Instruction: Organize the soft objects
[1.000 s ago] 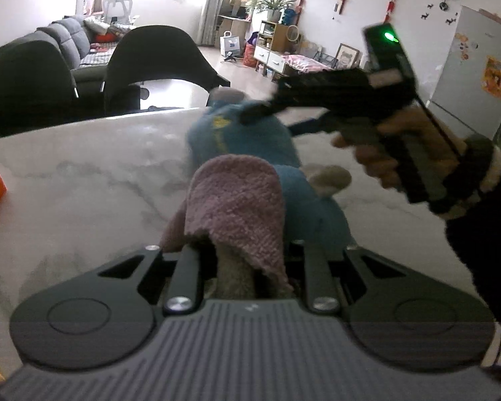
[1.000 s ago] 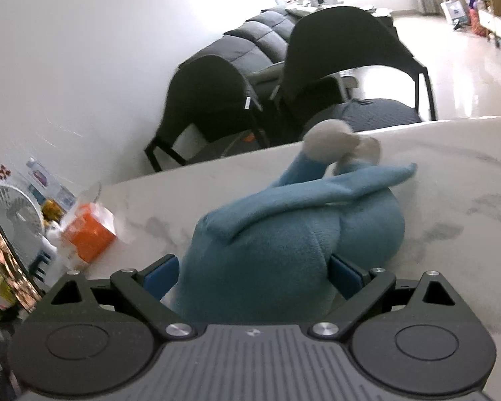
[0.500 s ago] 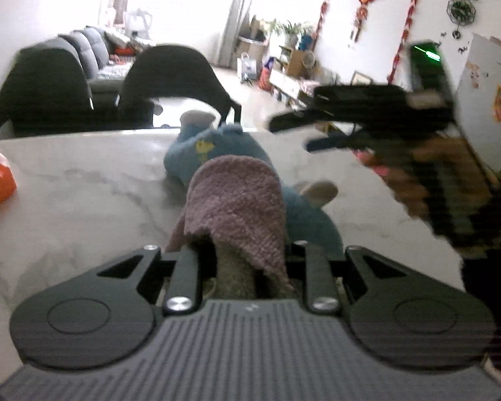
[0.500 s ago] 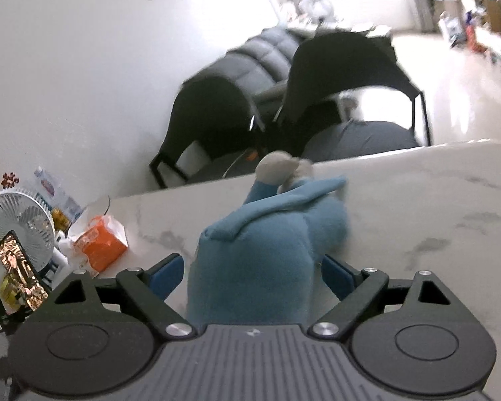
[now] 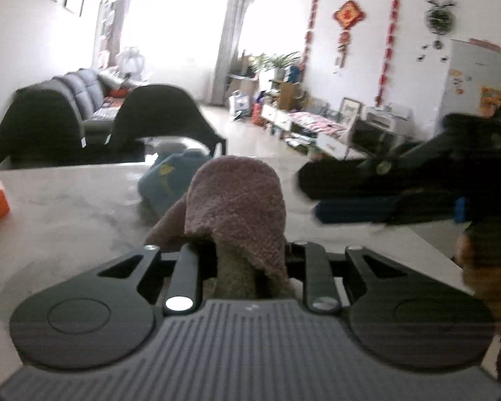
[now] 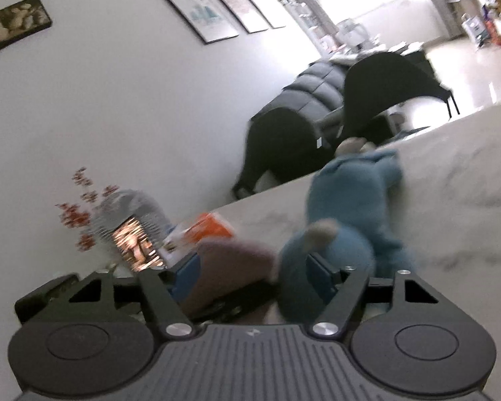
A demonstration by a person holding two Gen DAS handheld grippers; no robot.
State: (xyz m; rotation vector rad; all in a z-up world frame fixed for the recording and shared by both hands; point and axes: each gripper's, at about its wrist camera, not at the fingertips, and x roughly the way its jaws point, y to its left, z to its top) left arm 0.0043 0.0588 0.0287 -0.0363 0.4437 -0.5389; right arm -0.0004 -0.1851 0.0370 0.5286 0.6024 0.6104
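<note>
Showing only rightward: fan [image 6: 130, 224] behind orange pack [image 6: 205, 230].

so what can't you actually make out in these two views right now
- Left wrist view: the fluffy mauve cloth, clamped in the left gripper, hides most of the blue plush toy.
- Left wrist view: the right gripper is motion-blurred, and the frame edge cuts off the hand holding it.
- Right wrist view: blur smears the orange packet and the toy; its face is unreadable.

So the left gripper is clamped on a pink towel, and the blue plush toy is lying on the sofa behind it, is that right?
Not quite. The left gripper does clamp the pink towel, but the left wrist view shows the blue plush toy lying on the marble table, not the sofa.
</note>
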